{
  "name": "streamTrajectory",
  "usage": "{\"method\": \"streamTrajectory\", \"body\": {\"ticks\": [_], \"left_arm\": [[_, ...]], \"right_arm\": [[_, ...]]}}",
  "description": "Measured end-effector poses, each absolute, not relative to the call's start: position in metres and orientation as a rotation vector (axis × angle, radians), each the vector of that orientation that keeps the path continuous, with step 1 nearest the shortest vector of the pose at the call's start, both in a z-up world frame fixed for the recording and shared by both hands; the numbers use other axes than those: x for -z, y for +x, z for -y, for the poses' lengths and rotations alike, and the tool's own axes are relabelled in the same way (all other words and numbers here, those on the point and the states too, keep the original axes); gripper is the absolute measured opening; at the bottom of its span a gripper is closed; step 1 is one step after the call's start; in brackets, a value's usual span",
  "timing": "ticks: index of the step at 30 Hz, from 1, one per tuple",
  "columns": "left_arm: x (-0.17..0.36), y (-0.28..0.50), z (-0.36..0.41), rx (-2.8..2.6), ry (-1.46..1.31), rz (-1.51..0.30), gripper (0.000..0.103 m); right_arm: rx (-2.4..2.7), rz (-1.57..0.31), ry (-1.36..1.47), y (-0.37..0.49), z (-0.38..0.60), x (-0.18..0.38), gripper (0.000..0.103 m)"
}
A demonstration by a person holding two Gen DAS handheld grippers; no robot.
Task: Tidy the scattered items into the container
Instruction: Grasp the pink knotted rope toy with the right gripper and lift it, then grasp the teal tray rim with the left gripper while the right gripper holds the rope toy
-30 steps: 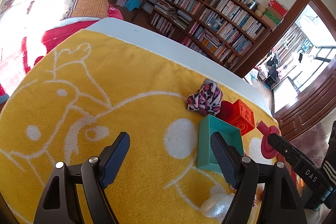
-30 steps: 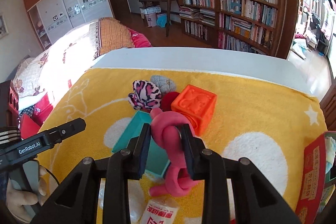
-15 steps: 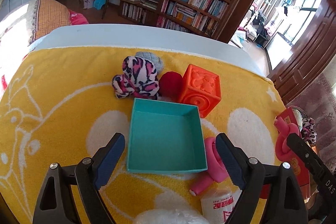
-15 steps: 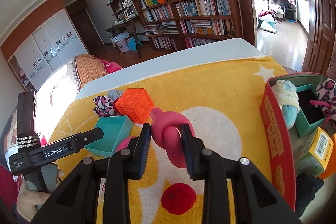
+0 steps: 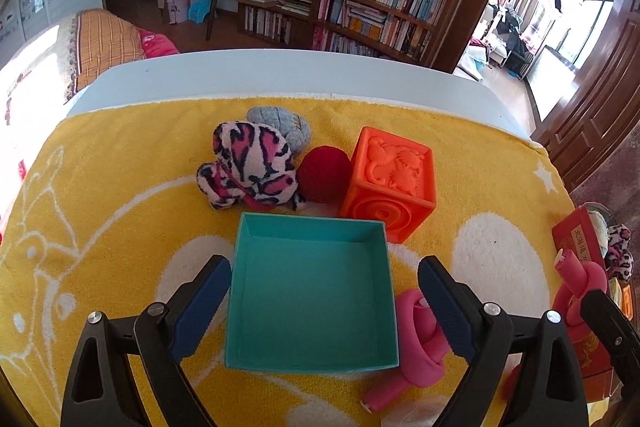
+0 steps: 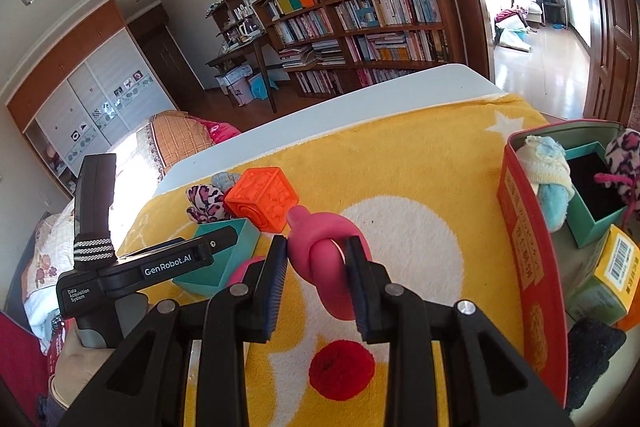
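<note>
- A pink knotted toy (image 6: pixel 324 247) is clamped between the closed-in jaws of the right gripper (image 6: pixel 316 267), lifted above the yellow towel (image 6: pixel 420 163), left of the red container (image 6: pixel 532 279).
- The container's contents are cut off at the frame edge.
- The left gripper (image 5: pixel 324 301) is spread wide around an empty teal box (image 5: pixel 312 295), nothing being gripped.
- A second pink toy (image 5: pixel 420 351) is partly hidden behind its right finger.
- An orange cube (image 5: pixel 388 183) and a leopard plush (image 5: pixel 250 167) lie just beyond the box.

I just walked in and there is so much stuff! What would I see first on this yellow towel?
Probably the bright teal box, open and empty, sitting between the wide-open jaws of the left gripper. Right behind it stand a big orange block, a red ball and a pink spotted plush. On the right, the right gripper pinches a knotted pink toy near the red container.
</note>
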State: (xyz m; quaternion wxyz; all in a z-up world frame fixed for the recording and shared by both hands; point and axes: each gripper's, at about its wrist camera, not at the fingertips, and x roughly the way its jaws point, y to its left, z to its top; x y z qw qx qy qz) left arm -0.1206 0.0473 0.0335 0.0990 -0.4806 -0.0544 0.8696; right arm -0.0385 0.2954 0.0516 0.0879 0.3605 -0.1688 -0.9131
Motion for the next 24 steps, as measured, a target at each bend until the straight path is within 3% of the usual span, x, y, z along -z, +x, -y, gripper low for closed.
{"method": "streamTrajectory", "body": {"ticks": [7, 18, 21, 24], "left_arm": [[-0.026, -0.136, -0.030, -2.466, -1.482, 0.279, 0.098], [-0.011, -0.136, -0.042, -2.445, -1.529, 0.151, 0.102], [-0.011, -0.133, -0.034, -2.469, -1.515, 0.163, 0.090], [-0.013, -0.127, -0.026, -2.470, -1.484, 0.234, 0.090]], "right_arm": [[2.727, 0.526, 1.079, -0.038, -0.301, -0.050, 0.033], [2.717, 0.510, 1.102, -0.039, -0.296, -0.046, 0.033], [2.720, 0.517, 1.106, -0.040, -0.298, -0.045, 0.033], [2.725, 0.526, 1.090, -0.038, -0.299, -0.047, 0.033]]}}
